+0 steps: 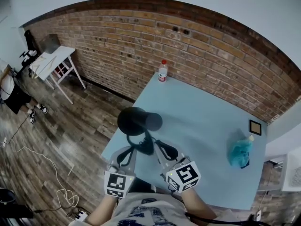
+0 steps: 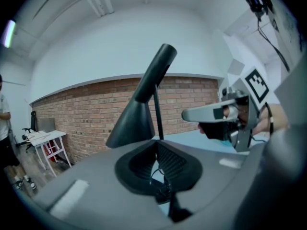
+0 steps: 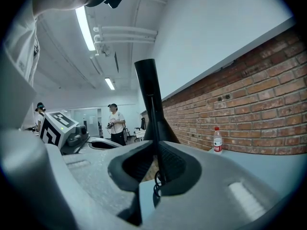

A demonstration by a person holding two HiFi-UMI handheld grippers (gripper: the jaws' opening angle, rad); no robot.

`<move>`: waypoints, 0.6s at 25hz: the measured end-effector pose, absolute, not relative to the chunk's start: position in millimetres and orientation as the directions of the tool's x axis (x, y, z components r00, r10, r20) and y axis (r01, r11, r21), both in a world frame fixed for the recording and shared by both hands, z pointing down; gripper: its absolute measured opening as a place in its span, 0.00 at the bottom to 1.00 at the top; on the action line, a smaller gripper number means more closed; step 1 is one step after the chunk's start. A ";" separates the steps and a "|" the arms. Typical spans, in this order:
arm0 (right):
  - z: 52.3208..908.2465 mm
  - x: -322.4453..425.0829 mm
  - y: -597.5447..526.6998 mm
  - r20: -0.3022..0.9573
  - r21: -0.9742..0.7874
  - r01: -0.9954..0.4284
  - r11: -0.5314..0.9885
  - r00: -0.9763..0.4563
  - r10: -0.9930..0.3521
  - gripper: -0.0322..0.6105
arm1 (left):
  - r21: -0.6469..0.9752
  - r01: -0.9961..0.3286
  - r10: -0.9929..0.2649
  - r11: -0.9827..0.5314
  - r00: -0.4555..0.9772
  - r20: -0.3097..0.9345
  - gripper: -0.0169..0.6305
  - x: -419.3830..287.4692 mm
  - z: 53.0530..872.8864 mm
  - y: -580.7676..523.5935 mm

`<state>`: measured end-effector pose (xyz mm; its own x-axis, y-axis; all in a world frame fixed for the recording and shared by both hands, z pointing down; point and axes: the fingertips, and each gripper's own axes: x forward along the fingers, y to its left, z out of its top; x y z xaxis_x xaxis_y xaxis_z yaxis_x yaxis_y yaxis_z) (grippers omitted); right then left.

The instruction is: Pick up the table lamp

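The black table lamp [image 1: 136,120] is over the near left part of the light blue table [image 1: 202,121], its cone shade tipped to the left. Both grippers meet at its thin stem below the shade. My left gripper [image 1: 139,147] is shut on the stem from the left, and my right gripper [image 1: 155,145] is shut on it from the right. In the left gripper view the stem [image 2: 157,119] rises straight out of the closed pads [image 2: 175,159]. The right gripper view shows the same stem [image 3: 149,99] pinched between the pads [image 3: 172,164]. The lamp's base is hidden.
A plastic bottle [image 1: 162,71] stands at the table's far edge by the brick wall. A teal crumpled thing [image 1: 240,152] and a small framed square [image 1: 255,127] lie at the right. A white side table [image 1: 51,62] and a cable are on the floor to the left.
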<state>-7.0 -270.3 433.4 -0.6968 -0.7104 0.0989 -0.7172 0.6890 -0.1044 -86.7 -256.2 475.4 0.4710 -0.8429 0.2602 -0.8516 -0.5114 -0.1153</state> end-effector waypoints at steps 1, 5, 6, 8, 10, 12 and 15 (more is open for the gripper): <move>434.9 -8.5 -272.3 0.104 -0.107 -0.710 0.696 -0.704 -0.703 0.14 | -0.114 -0.849 -0.840 -0.516 0.475 0.263 0.01 -85.1 477.5 -258.6; 440.4 -10.3 -279.4 0.118 -0.105 -0.689 0.717 -0.725 -0.679 0.15 | -0.096 -0.845 -0.830 -0.526 0.486 0.272 0.01 -79.1 485.2 -264.7; 441.6 -11.0 -281.7 0.122 -0.104 -0.683 0.723 -0.730 -0.673 0.15 | -0.093 -0.844 -0.828 -0.529 0.489 0.274 0.01 -77.9 487.1 -266.1; 444.7 -15.2 -284.9 0.133 -0.098 -0.670 0.735 -0.741 -0.658 0.19 | -0.090 -0.841 -0.824 -0.533 0.492 0.280 0.01 -77.5 491.3 -267.2; 446.7 -20.1 -285.9 0.137 -0.091 -0.656 0.749 -0.754 -0.643 0.22 | -0.088 -0.841 -0.822 -0.534 0.492 0.287 0.01 -78.8 495.9 -266.4; 446.9 -23.6 -287.7 0.129 -0.103 -0.641 0.761 -0.767 -0.629 0.23 | -0.084 -0.840 -0.819 -0.536 0.492 0.296 0.01 -79.7 500.5 -266.6; 447.5 -28.2 -292.8 0.129 -0.107 -0.624 0.774 -0.781 -0.611 0.28 | -0.078 -0.836 -0.812 -0.544 0.500 0.303 0.01 -78.8 506.0 -268.4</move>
